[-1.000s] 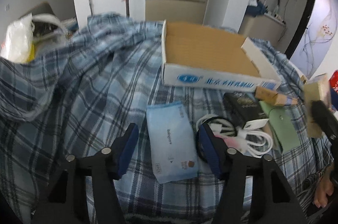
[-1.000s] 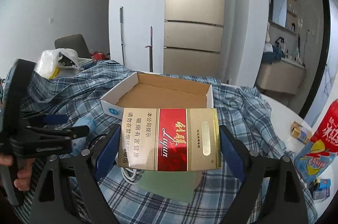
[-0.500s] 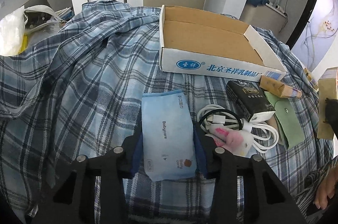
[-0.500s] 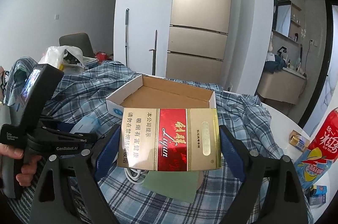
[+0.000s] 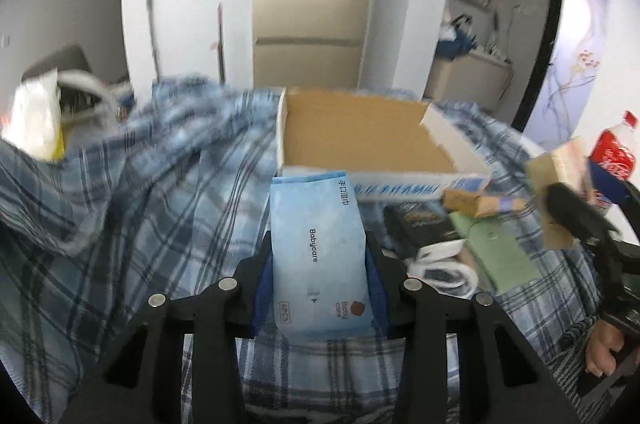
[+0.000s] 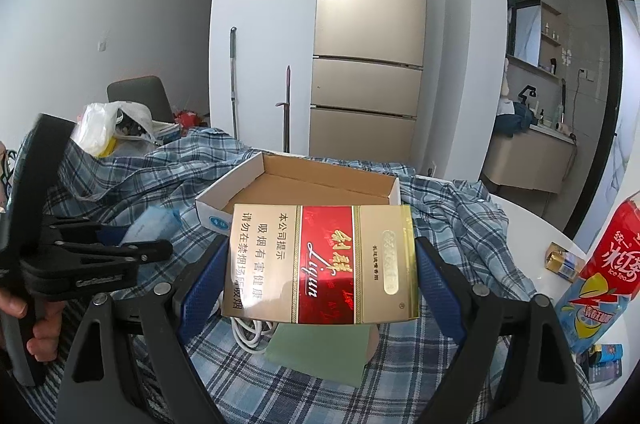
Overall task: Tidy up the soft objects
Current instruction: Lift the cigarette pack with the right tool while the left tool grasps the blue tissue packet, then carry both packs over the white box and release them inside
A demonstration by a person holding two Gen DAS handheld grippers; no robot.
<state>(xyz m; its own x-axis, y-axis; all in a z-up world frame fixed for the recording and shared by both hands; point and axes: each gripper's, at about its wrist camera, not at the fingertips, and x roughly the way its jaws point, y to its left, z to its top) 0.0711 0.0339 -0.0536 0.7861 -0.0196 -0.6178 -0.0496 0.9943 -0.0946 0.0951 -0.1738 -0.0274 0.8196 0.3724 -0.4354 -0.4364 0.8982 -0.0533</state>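
My left gripper [image 5: 318, 276] is shut on a light blue Babycare wipes pack [image 5: 316, 244] and holds it lifted above the plaid cloth, just in front of the open cardboard box [image 5: 360, 140]. My right gripper [image 6: 320, 272] is shut on a gold and red cigarette carton [image 6: 320, 260], held in the air in front of the same box [image 6: 312, 184]. The left gripper [image 6: 100, 256] shows at the left of the right wrist view. The right gripper with its carton [image 5: 560, 184] shows at the right edge of the left wrist view.
A blue plaid shirt [image 5: 120, 204] covers the table. On it lie a white cable [image 5: 444, 264], a green pouch [image 5: 500, 252], a black box [image 5: 416, 220] and a small tan box [image 5: 476, 200]. A red iced tea bottle [image 6: 604, 272] stands at the right. A white plastic bag [image 6: 104, 128] sits far left.
My left gripper closed on the wipes pack and lifted it off the cloth toward the box. My right gripper kept the carton nearly still.
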